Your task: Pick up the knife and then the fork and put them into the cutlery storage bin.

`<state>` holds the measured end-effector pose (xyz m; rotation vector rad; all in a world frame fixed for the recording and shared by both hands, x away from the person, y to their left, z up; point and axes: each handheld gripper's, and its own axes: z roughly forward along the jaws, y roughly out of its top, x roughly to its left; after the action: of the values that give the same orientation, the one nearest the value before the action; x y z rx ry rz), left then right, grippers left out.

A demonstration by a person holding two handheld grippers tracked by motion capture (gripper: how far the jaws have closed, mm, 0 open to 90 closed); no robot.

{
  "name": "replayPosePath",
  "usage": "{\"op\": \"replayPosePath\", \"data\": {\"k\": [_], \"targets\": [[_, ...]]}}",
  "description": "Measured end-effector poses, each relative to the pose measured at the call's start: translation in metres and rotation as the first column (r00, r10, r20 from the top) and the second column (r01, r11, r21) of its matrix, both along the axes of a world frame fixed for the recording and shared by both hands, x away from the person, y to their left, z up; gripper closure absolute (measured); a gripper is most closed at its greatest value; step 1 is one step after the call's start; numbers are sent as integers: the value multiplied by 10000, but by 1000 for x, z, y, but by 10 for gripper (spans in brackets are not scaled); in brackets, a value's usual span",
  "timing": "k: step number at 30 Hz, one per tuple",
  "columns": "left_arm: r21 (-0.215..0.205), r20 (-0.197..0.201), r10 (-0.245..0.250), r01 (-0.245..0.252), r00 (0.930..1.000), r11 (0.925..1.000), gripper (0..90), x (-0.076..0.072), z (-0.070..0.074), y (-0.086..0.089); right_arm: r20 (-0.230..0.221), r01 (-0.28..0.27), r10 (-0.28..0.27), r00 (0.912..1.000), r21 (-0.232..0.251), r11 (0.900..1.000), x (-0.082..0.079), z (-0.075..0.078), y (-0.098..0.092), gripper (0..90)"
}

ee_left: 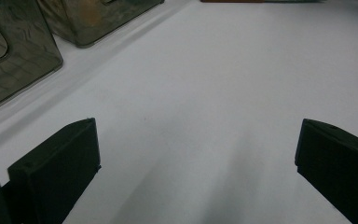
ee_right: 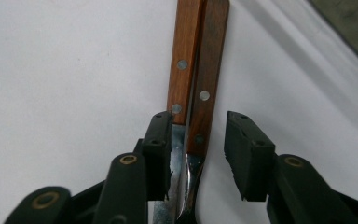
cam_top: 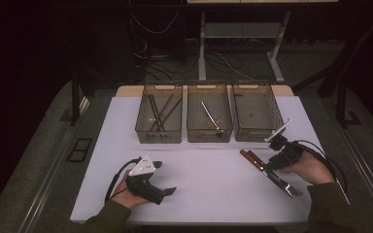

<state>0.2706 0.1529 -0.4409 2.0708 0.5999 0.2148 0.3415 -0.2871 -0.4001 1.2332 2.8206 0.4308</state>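
Near the table's right edge, the right hand-held gripper stands apart around two wooden-handled forks; it might grab both.

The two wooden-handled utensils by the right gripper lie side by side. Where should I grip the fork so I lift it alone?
Judging by the right gripper view, take the fork at its wooden handle, coming straight down, jaws across its width. The knife lies touching it, so one pad must wedge into the seam between the handles. The right gripper stands open, straddling both near the handle's metal end.
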Motion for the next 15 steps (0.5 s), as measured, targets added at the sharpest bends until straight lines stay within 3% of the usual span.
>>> {"op": "replayPosePath", "data": {"k": [15], "targets": [[2,20,13,-13,10000,10000,0,0,0,0,-484,-202,176,9987,-539,9983,7,-13,5,719]]}}
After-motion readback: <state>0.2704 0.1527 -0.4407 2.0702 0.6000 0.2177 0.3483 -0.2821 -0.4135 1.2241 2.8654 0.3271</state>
